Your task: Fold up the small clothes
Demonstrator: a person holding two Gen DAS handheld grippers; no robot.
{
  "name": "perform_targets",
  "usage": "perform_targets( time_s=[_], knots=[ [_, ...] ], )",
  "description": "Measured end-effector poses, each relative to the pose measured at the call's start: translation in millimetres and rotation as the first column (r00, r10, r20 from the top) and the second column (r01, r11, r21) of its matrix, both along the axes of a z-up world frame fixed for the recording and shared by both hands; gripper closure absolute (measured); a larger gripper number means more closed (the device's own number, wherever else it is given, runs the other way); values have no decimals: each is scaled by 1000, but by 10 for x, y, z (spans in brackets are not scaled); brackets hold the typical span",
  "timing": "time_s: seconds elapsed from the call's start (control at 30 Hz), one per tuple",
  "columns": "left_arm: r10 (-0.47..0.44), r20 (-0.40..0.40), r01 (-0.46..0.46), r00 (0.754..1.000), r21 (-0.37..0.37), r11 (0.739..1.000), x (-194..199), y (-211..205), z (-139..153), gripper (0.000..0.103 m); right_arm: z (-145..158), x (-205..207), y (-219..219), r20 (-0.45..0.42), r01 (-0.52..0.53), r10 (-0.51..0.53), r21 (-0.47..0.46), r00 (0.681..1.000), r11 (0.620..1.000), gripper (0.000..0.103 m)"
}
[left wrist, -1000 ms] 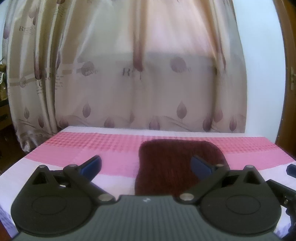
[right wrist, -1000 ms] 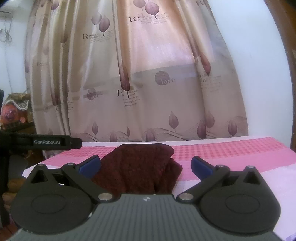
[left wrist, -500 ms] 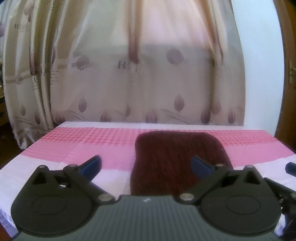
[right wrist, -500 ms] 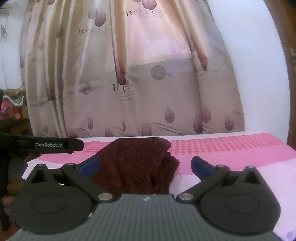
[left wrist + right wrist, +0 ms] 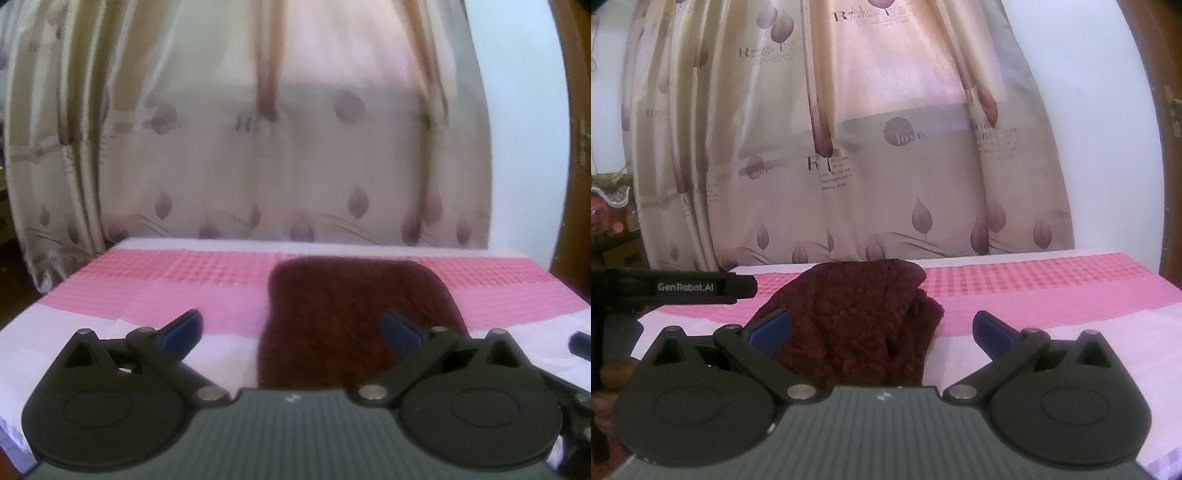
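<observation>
Both grippers spread, holding nothing.
Left gripper (image 5: 291,328) and right gripper (image 5: 882,328) hover near the maroon knit (image 5: 849,321), which lies on the pink cloth (image 5: 1034,291), curtain (image 5: 868,147) far behind.

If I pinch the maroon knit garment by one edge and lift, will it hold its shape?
Probably not. The maroon knit garment lies bunched with soft folds on the pink cloth, so it likely droops. Its fuzzy, open knit suggests good grip but possible snagging. It looks light. Both the left gripper and right gripper are open.
</observation>
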State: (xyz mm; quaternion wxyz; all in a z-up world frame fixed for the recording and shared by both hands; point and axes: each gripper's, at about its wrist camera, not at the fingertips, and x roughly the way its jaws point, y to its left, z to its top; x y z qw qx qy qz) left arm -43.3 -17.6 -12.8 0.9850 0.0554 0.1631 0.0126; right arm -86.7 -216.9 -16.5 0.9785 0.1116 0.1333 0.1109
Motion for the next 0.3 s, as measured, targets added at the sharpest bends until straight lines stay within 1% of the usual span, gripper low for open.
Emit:
perform_targets(
  time_s=[0.23,0.3],
  knots=[
    [8,-4,-8,1000,2,1000,7,-2,-18,0,-7,10,-16,-3,9,-9,-1,1000,1000,0],
    [-1,-19,1,1000,-1,1000,17,-4,-9,0,-1,9,-13,-2,12,-12,-3,1000,1000,0]
  ],
)
